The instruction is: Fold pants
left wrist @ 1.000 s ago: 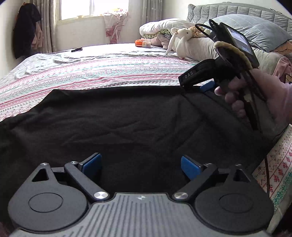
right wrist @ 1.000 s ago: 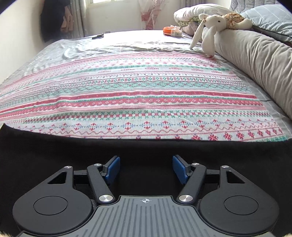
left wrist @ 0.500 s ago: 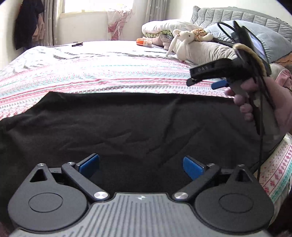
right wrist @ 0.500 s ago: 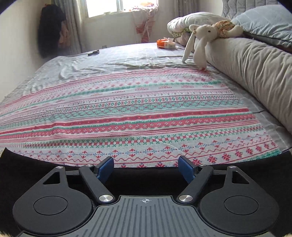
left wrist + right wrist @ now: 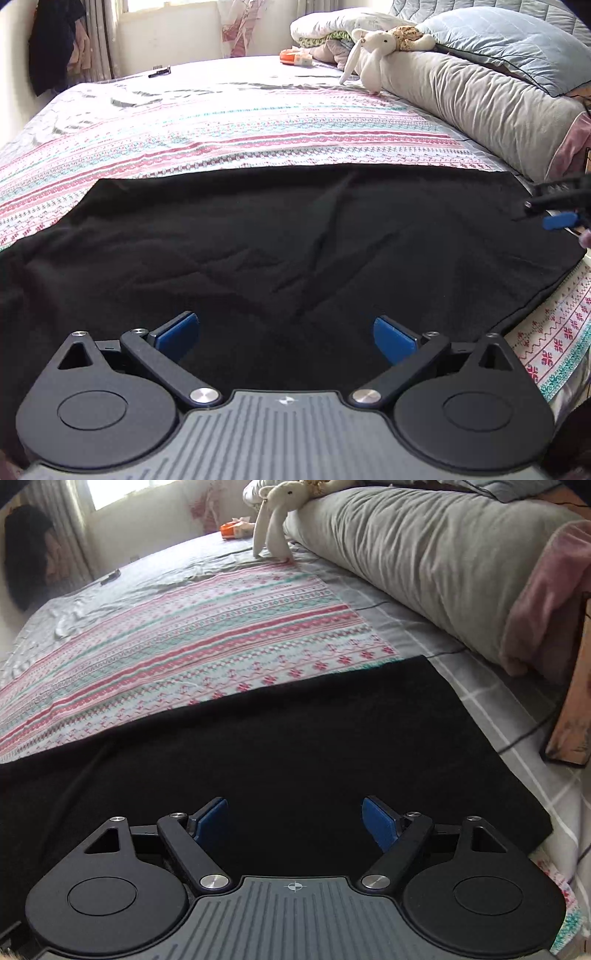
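The black pants lie flat on the bed, folded into a wide dark panel; they also show in the right wrist view. My left gripper is open and empty, hovering over the near part of the pants. My right gripper is open and empty above the right end of the pants. The right gripper's tip also shows at the right edge of the left wrist view, just beyond the pants' right edge.
The patterned red-and-teal bedspread stretches beyond the pants. A long grey bolster and pillows line the right side, with a white plush rabbit. A wooden object stands at the right. An orange packet lies far back.
The right gripper has let go of the pants' far edge and swung right and back, off the cloth. Its jaws opened wider. The left gripper stayed open over the pants.
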`<state>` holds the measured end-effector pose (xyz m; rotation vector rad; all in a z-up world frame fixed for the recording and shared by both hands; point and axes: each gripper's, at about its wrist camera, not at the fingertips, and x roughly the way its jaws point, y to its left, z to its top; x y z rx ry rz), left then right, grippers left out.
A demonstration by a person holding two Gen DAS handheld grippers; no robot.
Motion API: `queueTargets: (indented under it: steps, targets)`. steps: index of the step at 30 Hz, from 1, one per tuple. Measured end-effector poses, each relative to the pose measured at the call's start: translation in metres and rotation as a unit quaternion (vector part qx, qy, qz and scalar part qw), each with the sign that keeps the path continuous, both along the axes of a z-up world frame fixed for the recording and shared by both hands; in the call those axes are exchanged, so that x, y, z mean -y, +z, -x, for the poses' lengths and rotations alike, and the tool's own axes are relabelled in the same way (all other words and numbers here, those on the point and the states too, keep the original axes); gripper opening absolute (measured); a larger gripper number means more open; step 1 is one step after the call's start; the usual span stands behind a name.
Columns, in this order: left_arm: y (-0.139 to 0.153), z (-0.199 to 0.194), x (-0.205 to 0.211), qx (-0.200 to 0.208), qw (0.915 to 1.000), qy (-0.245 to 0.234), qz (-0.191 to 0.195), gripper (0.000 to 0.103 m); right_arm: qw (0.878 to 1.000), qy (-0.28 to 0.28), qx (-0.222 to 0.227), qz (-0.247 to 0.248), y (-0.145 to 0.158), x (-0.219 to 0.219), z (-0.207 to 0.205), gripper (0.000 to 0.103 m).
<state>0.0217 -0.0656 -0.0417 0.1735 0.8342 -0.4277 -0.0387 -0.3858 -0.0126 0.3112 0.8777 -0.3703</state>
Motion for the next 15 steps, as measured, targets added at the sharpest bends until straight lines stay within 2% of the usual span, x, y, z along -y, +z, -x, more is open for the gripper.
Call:
queueTargets:
  steps: [4, 9, 13, 15]
  targets:
    - [0.000, -0.001, -0.002, -0.020, 0.9996, 0.010, 0.016, 0.103, 0.999, -0.031, -0.002, -0.015, 0.000, 0.016, 0.031, 0.081]
    - [0.000, -0.001, -0.004, -0.027, 0.9992, 0.022, 0.018, 0.103, 0.997, -0.075, 0.002, -0.031, -0.009, 0.033, 0.065, 0.081]
    - [-0.003, -0.002, -0.009, -0.032, 0.9988, 0.030, 0.019, 0.103, 0.992, -0.117, 0.001, -0.052, -0.023, 0.048, 0.080, 0.081]
    - [-0.005, -0.003, -0.012, -0.037, 0.9985, 0.035, 0.020, 0.103, 0.991, -0.125, 0.018, -0.043, -0.025, 0.054, 0.081, 0.082]
